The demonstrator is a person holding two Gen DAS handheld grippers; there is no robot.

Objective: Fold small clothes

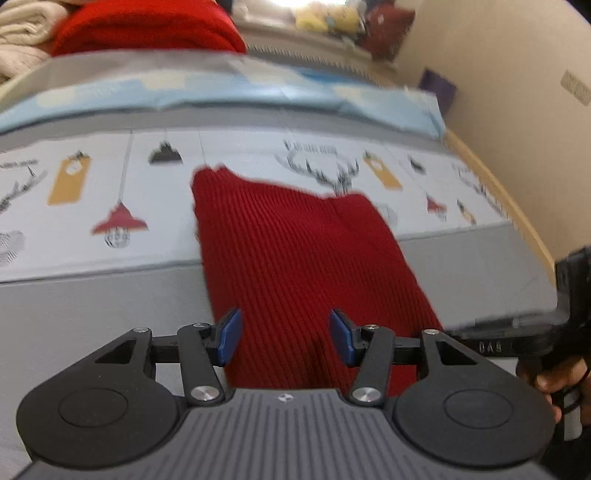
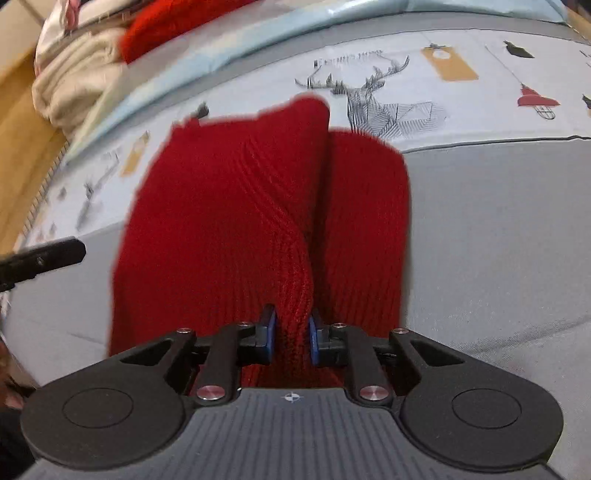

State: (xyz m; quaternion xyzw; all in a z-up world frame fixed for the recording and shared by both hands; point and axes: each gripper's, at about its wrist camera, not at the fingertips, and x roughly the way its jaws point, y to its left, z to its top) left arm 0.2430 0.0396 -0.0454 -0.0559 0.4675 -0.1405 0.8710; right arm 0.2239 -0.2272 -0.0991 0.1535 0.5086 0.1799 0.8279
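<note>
A red ribbed knit garment [image 1: 295, 251] lies lengthwise on the bed, reaching from the printed sheet down to the grey cover. My left gripper [image 1: 285, 334] is open above its near end, blue pads [image 1: 232, 332] apart, holding nothing. In the right wrist view the same red garment [image 2: 229, 206] has one side folded over toward the middle. My right gripper [image 2: 291, 336] is shut on a raised ridge of the garment's near edge. The right gripper's body [image 1: 569, 317] shows at the right edge of the left wrist view.
The bed has a grey cover [image 1: 92, 314] and a printed sheet with deer and lamps [image 1: 110, 192]. A light blue cloth [image 1: 221, 92] lies behind it. A red folded garment [image 1: 147, 26] and cream blankets [image 2: 74, 85] are piled at the back. A beige wall [image 1: 498, 92] is at the right.
</note>
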